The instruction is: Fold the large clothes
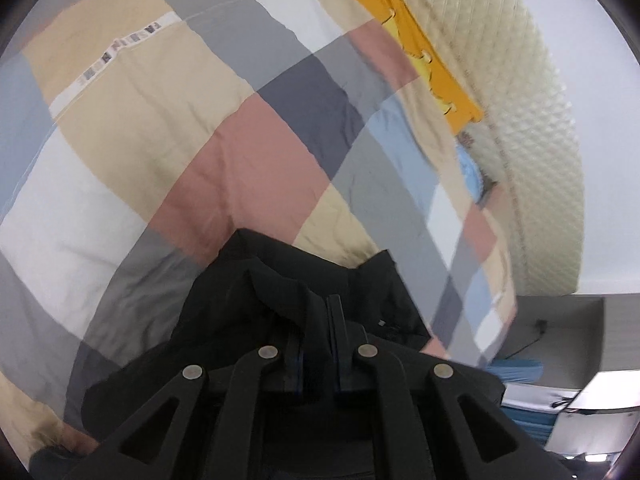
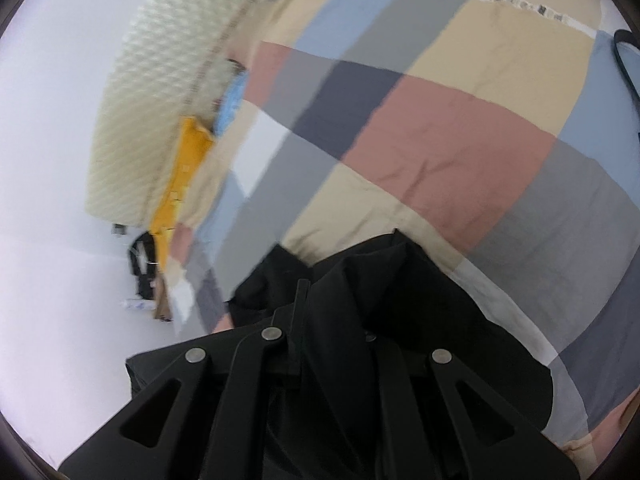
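A black garment (image 1: 256, 280) hangs bunched over my left gripper (image 1: 316, 320), whose fingers are closed together with the cloth pinched between them. It is held above a bed covered with a checked quilt (image 1: 180, 128) in beige, pink, grey, blue and white. In the right wrist view the same black garment (image 2: 392, 280) drapes over my right gripper (image 2: 320, 304). That gripper is shut on the cloth, and its right finger is hidden under the fabric. Both grippers hold the garment lifted over the quilt (image 2: 460, 128).
A cream quilted headboard (image 1: 532, 128) stands at the bed's head, with a yellow cloth (image 1: 432, 52) and a blue item (image 1: 470, 172) along it. A white wall (image 2: 48, 160) and dark objects on the floor (image 2: 142, 264) lie beside the bed.
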Available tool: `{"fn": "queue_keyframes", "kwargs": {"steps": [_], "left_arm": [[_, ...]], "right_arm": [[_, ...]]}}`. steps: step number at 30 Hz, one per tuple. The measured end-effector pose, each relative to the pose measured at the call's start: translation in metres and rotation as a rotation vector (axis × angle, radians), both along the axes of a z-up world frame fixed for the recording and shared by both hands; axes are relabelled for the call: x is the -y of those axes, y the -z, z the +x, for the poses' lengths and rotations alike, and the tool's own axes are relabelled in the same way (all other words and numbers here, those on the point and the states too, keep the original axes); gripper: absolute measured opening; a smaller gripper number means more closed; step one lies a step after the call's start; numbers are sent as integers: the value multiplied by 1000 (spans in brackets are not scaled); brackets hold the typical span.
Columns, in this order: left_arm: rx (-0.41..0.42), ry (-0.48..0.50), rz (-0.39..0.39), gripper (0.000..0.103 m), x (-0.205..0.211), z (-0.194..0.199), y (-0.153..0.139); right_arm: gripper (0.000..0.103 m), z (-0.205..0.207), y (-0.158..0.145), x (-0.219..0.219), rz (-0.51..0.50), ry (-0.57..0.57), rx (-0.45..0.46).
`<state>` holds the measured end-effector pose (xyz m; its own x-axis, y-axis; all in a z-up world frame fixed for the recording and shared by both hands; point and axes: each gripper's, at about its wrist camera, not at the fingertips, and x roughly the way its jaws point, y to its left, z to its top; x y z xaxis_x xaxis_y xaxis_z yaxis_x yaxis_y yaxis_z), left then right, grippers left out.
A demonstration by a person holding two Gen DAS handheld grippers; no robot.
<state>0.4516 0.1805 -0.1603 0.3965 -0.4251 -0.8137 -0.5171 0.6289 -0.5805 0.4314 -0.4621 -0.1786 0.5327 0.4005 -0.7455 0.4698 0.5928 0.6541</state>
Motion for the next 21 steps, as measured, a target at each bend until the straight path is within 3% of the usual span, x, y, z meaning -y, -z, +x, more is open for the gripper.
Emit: {"fn": "queue_keyframes", "kwargs": {"steps": [4,13,21], "left_arm": [[-34,24,25,11,10,28,22],[-85,58,-68,12,18,78,82],[-79,80,-40,12,26,73,65]], "right_arm": [[8,22,26,-3,-31,-14,-42],[7,58,87,-4,-55,-51,-100],[9,55,91,-3,-59,-61,-98]]}}
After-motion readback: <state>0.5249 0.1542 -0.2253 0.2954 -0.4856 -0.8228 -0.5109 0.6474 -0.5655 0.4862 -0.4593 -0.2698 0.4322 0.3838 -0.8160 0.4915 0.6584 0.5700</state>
